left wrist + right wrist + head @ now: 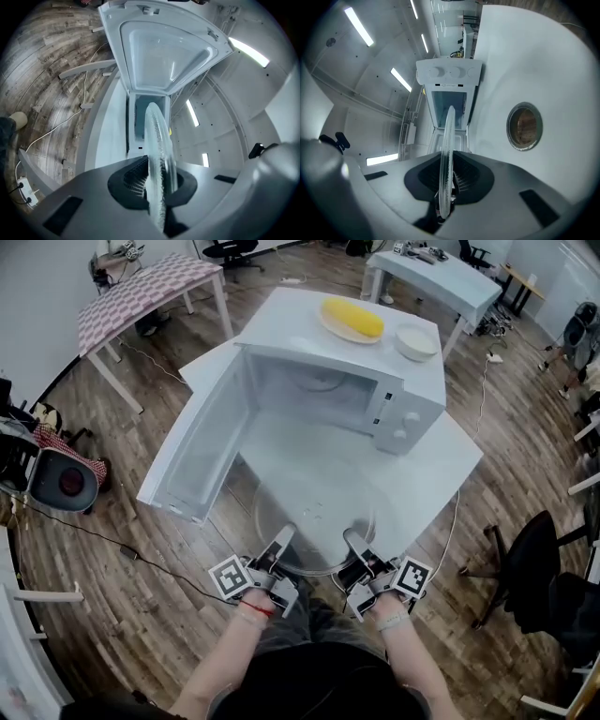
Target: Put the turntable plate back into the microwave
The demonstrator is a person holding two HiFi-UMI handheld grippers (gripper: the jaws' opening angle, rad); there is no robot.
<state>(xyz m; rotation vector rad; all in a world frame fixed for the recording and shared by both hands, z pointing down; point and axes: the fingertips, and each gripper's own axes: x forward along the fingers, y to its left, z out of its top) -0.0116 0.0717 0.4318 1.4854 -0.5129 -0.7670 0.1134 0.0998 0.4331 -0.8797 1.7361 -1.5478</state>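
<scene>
Turntable plate [314,521] held before open microwave [305,338], near rim gripped by left tongs [284,537] — and right tongs [354,541].

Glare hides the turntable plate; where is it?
Head view, low centre: plate gripped at its near rim by left tongs and right tongs, before the open microwave.

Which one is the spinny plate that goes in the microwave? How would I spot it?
Find the white microwave, door open, on the white table. Right in front of it, the left gripper and right gripper pinch the near rim of the big round turntable plate. It is see-through glass, unlike the dish of yellow food and the bowl on top.
</scene>
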